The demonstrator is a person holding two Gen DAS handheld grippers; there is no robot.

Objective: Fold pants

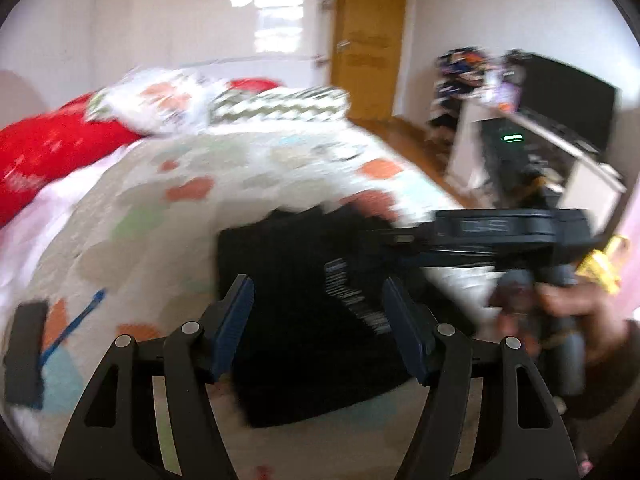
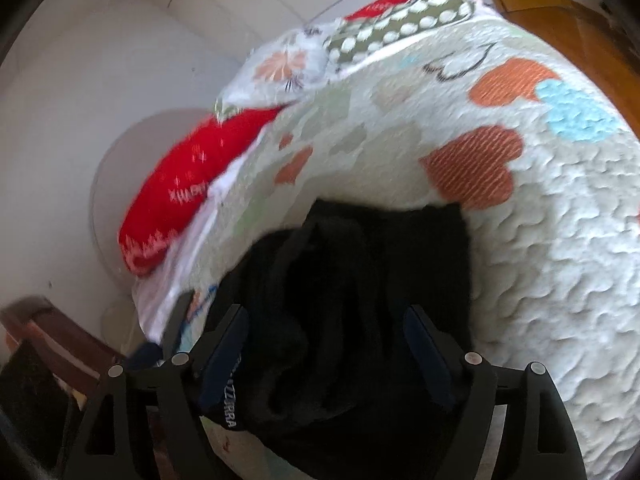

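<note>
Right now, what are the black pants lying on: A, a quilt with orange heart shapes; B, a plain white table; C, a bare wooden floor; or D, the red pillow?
A: the black pants lie bunched on the quilt with orange heart shapes, apart from the red pillow.

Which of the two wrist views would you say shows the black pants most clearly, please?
The right wrist view: the black pants fill its lower middle, bunched in soft folds on the quilt, with white lettering legible. The left wrist view shows them blurred, a dark slab partly hidden by the right gripper.
</note>
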